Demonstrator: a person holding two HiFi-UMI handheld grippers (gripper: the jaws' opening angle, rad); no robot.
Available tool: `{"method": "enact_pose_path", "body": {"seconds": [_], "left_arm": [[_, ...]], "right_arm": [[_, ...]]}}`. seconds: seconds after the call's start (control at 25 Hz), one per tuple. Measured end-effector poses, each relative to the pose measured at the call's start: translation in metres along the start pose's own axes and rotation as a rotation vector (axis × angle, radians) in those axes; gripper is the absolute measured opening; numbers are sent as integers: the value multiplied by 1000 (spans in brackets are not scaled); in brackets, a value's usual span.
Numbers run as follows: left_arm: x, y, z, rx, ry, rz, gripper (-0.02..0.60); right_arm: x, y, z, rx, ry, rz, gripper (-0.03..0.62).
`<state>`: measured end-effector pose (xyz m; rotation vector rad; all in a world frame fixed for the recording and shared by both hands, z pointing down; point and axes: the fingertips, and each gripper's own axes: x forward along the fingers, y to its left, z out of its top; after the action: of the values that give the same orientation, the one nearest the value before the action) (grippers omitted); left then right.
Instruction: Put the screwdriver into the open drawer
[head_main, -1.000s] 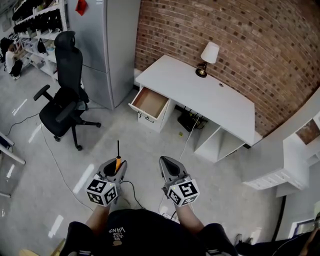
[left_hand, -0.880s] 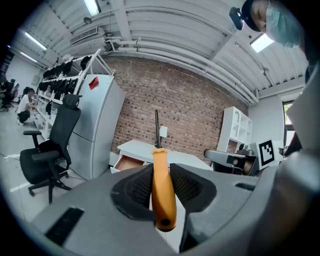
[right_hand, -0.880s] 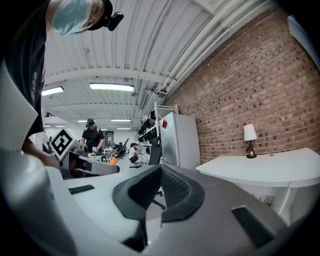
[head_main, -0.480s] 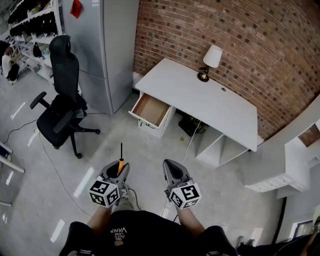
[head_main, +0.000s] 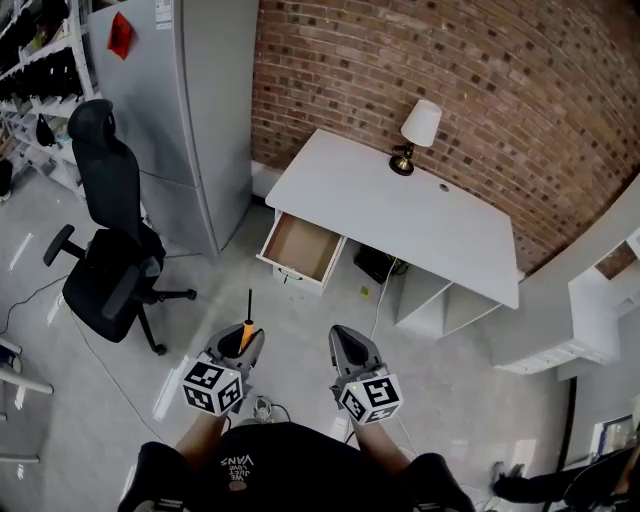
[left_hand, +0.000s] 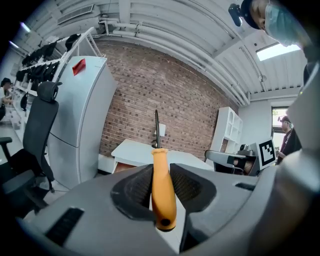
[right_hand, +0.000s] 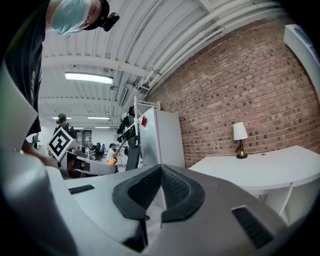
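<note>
Ribbed left gripper (left_hand: 161, 169) is clamping screwdriver (left_hand: 163, 192) by its smooth orange handle; right gripper (right_hand: 160, 170) is sitting clenched, empty; boxy drawer (head_main: 300, 247) is gaping.

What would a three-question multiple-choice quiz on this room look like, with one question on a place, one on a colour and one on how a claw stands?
1. Where is the open drawer?
A. under the end of the white desk nearest the grey cabinet
B. on top of the desk
C. loose on the floor

2. What colour is the handle of the screwdriver?
A. blue
B. green
C. orange

3. How is the right claw?
A. clamped on the screwdriver
B. shut, with nothing in it
C. wide open

Answers: 1 A, the head view shows it pulled out there. 2 C, the left gripper view shows an orange handle. 3 B, its jaws meet with nothing between them.
</note>
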<state>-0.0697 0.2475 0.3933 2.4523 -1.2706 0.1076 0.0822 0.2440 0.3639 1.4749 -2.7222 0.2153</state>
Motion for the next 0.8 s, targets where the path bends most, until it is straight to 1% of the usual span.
{"method": "enact_pose_path", "body": {"seconds": [0.2,0.32,0.48,0.6,0.8], "left_arm": [[14,41,15,14,23,-54,101],[23,65,20,16,26,-58,101],[33,79,13,-17,39,-59,101],[41,90,13,-29,39,-51,101],[57,114,16,-47,28,1,101]], "right_arm": [[39,1,5,-7,-7,-65,-5],[59,0,6,-6,-12,-90,-5],[75,-8,0,0,6,-106,-5],[92,-18,-1,7,10,-107,-5],[123,-34,-3,11,11,-74,-5]]}}
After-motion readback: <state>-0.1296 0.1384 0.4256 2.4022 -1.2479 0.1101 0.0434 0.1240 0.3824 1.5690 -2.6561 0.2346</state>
